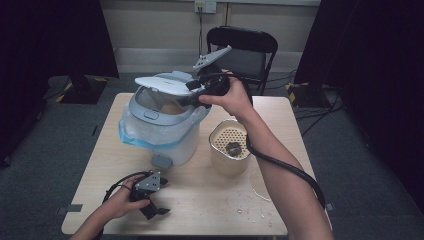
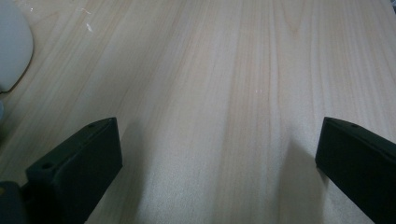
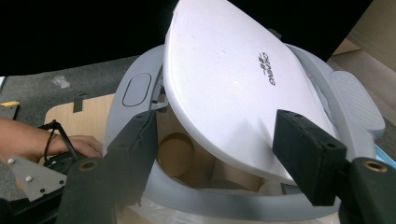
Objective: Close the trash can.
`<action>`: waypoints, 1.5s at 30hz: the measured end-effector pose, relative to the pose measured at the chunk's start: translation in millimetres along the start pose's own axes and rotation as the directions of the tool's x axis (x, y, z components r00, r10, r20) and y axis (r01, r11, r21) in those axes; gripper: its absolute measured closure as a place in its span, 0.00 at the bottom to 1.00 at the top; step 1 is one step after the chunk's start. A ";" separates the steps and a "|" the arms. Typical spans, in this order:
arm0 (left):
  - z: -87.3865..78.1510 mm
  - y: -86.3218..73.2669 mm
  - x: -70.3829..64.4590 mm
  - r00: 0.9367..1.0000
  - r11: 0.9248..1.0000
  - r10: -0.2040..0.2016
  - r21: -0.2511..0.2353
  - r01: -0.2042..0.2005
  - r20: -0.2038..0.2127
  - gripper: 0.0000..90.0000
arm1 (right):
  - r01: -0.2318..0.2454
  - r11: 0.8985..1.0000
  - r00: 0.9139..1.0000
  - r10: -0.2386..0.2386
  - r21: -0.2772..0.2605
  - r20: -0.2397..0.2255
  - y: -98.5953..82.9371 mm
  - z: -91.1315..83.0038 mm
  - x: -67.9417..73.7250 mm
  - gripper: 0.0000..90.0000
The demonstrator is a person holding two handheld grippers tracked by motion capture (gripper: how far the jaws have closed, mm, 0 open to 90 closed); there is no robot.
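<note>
A white bin (image 1: 165, 135) with a blue-edged plastic liner stands at the table's back left. Its white lid (image 1: 162, 82) (image 3: 233, 79) is tilted up above the grey rim (image 3: 135, 88). My right gripper (image 1: 197, 97) (image 3: 217, 154) is at the lid's near edge with its jaws wide apart, one on each side of that edge; I cannot tell whether a jaw touches it. Brown cardboard tubes (image 3: 175, 149) lie inside the bin. My left gripper (image 1: 156, 210) (image 2: 217, 158) rests open over bare tabletop at the front left, holding nothing.
A beige perforated cup (image 1: 229, 147) with a dark lump inside stands right of the bin. A small grey tab (image 1: 161, 161) sits at the bin's foot. Crumbs and a wet ring mark the table (image 1: 210, 200) at the front right. A black chair (image 1: 245, 50) stands behind.
</note>
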State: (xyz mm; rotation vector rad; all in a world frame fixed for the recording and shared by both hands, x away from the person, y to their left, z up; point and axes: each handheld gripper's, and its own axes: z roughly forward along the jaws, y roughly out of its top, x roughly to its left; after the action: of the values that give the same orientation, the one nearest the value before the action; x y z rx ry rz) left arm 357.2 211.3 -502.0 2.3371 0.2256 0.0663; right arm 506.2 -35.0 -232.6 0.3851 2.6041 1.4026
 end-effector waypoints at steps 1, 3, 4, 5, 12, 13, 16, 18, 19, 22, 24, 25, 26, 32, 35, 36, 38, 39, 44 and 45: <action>-0.1 0.1 0.0 1.000 1.000 0.000 0.002 0.000 0.000 0.00 | 0.003 1.000 1.000 -0.003 0.001 -0.003 -0.3 -0.1 0.0 0.35; 0.0 0.0 0.0 1.000 1.000 0.000 0.000 0.000 0.000 0.00 | 0.002 1.000 1.000 -0.002 0.000 -0.008 -1.0 -0.1 -0.3 0.35; -0.1 0.1 0.0 1.000 1.000 0.000 0.002 0.000 0.000 0.00 | 0.003 1.000 1.000 -0.003 -0.001 -0.012 -1.3 0.0 0.0 0.35; -0.1 0.1 0.0 1.000 1.000 0.000 0.002 0.000 0.000 0.00 | 0.003 1.000 1.000 -0.003 -0.002 -0.016 -1.6 -0.2 0.2 0.35; 0.0 0.0 0.0 1.000 1.000 0.000 0.000 0.000 0.000 0.00 | 0.004 1.000 1.000 -0.004 -0.008 -0.030 -2.3 -1.1 1.7 0.36; -0.1 0.1 0.0 1.000 1.000 0.000 0.002 0.000 0.000 0.00 | 0.006 1.000 1.000 -0.006 -0.008 -0.030 -2.5 -1.1 2.1 0.36; 0.0 0.0 0.0 1.000 1.000 0.000 0.000 0.000 0.000 0.00 | 0.004 1.000 0.999 -0.004 0.005 -0.034 -3.3 -0.5 3.1 0.37; 0.0 0.0 0.0 1.000 1.000 0.001 0.000 -0.001 0.000 0.00 | 0.006 1.000 0.999 -0.005 0.007 -0.034 -3.3 -0.3 3.5 0.37; 0.0 0.0 0.0 1.000 1.000 0.000 0.000 0.000 0.000 0.00 | 0.005 1.000 0.999 -0.005 0.010 -0.033 -3.1 -0.4 3.6 0.38; 0.0 0.0 0.0 1.000 1.000 0.000 0.000 0.000 0.000 0.00 | -0.005 1.000 0.999 0.005 0.003 -0.038 -2.6 -2.2 2.6 0.46; 0.0 0.0 0.0 1.000 1.000 0.000 0.000 0.000 0.000 0.00 | -0.006 1.000 0.999 0.006 0.004 -0.043 -2.1 -3.2 2.2 0.51; 0.0 0.0 0.0 1.000 1.000 0.000 0.000 0.000 0.000 0.00 | -0.006 1.000 0.999 0.006 0.004 -0.043 -2.1 -3.2 2.2 0.51; 0.0 0.0 0.0 1.000 1.000 0.000 0.000 0.000 0.000 0.00 | -0.009 1.000 0.999 0.009 0.003 -0.040 -1.5 -3.4 2.0 0.54; -0.1 0.0 -0.1 1.000 1.000 -0.001 0.000 0.001 -0.003 0.00 | -0.016 1.000 0.997 0.017 0.016 -0.069 -0.8 -1.4 2.1 0.67; 0.0 0.0 -0.1 1.000 1.000 -0.001 -0.001 0.001 -0.003 0.00 | -0.041 0.999 0.995 0.042 0.017 -0.087 -0.8 0.1 1.7 0.72; 0.0 0.0 -0.1 1.000 1.000 -0.001 -0.001 0.001 -0.003 0.00 | -0.046 0.999 0.994 0.047 0.016 -0.094 -0.5 0.4 1.8 0.73; -0.1 0.0 -0.1 1.000 1.000 -0.001 -0.001 0.001 -0.003 0.00 | -0.058 0.998 0.993 0.060 0.018 -0.104 0.4 0.7 2.0 0.77; -0.1 0.0 -0.1 1.000 1.000 -0.001 0.000 0.001 -0.003 0.00 | -0.058 0.998 0.993 0.060 0.018 -0.104 0.4 0.7 2.0 0.77; -0.1 0.0 -0.1 1.000 1.000 -0.001 -0.001 0.001 -0.003 0.00 | -0.091 0.995 0.988 0.094 0.033 -0.121 3.6 2.0 2.5 0.83; -0.1 0.0 -0.1 1.000 1.000 -0.001 -0.001 0.001 -0.003 0.00 | -0.091 0.995 0.988 0.094 0.033 -0.121 3.6 2.0 2.5 0.83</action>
State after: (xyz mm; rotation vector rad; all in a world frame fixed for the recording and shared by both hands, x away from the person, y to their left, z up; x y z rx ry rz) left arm 357.2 211.4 -501.9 2.3363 0.2282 0.0696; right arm 504.9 -30.8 -230.7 0.4423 2.7387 1.4644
